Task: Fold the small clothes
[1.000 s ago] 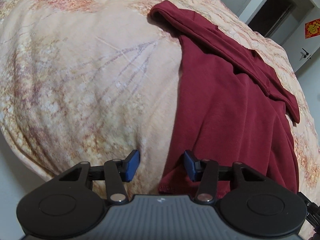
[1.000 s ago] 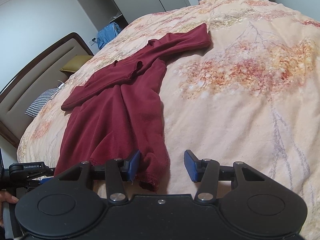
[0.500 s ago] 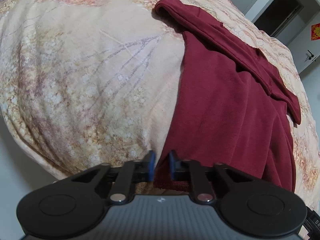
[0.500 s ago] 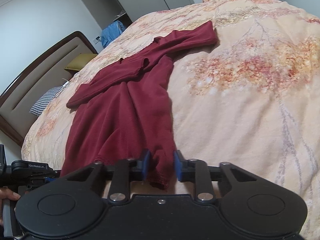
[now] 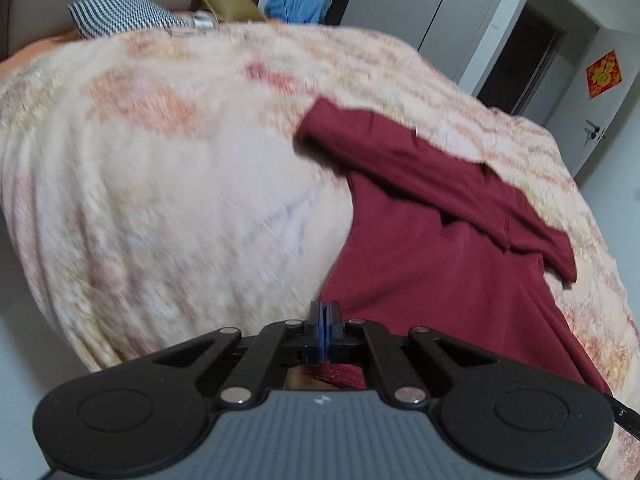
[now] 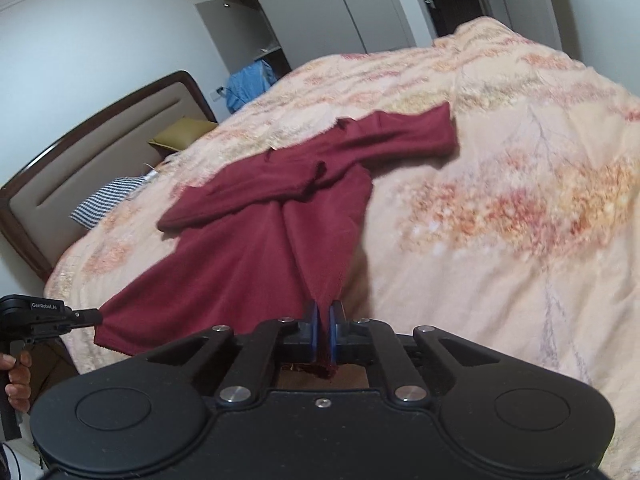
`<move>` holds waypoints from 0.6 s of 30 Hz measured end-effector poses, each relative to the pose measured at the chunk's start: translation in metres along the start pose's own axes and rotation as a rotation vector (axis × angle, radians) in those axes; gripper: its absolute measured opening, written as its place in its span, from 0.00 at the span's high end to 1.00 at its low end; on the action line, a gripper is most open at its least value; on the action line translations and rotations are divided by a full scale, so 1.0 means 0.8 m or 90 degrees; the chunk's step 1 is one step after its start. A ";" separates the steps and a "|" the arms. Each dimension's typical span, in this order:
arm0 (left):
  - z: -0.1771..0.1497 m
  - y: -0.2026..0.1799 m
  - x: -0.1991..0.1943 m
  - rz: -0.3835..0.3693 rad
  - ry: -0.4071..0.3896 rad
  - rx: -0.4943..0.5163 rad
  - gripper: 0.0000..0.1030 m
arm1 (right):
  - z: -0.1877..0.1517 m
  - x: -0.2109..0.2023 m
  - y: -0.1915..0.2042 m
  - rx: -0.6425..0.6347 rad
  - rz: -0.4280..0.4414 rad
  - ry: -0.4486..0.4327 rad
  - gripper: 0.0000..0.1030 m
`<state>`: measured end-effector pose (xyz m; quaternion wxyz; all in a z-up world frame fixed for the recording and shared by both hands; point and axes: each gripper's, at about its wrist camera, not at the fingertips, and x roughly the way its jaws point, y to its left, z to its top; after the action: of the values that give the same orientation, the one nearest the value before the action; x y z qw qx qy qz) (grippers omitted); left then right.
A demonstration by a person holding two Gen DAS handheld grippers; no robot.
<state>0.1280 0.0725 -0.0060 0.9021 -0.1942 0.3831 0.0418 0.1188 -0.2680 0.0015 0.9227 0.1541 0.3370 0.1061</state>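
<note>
- Gripping the hem of the dark red garment point(image 6: 256, 256), both claws are clamped on cloth: the right claw point(image 6: 324, 330) pinches the hem corner at 6 o'clock in its own view, with a scrap of fabric hanging below the pads.
- The left claw point(image 5: 323, 330) has its blue pads pressed together, and red hem bunches just beneath them; the same claw shows at 9 o'clock in the right view point(image 6: 86, 314), its tip touching the other hem corner.
- The dark red garment point(image 5: 440, 264) lies spread on the floral bed cover point(image 5: 180, 200), body running away toward 12 o'clock, with its sleeves folded across the chest.
- The step in hand looks like lifting the bottom edge to carry it up over the sleeves.
- To do it well, both corners should rise together and level, keeping the hem taut between them so the fold line falls straight.
- Carrying the hem low over the body, then laying it flat near the collar, should avoid dragging the sleeves out of place.
- A thin pinch may slip, so a slow, even pull is safer.
</note>
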 end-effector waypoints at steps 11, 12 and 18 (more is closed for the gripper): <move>-0.018 0.024 -0.067 -0.013 -0.008 0.021 1.00 | -0.007 -0.065 0.024 -0.059 -0.014 0.007 0.96; -0.023 0.027 -0.065 -0.007 -0.002 0.023 1.00 | -0.012 -0.065 0.020 -0.056 -0.023 0.013 0.96; -0.051 0.045 -0.037 -0.001 0.029 0.009 1.00 | -0.043 -0.045 0.005 -0.044 -0.052 0.054 0.96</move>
<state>0.0719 0.0924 -0.0226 0.8946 -0.1893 0.4035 0.0337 0.0686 -0.2679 -0.0007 0.9159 0.1040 0.3778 0.0866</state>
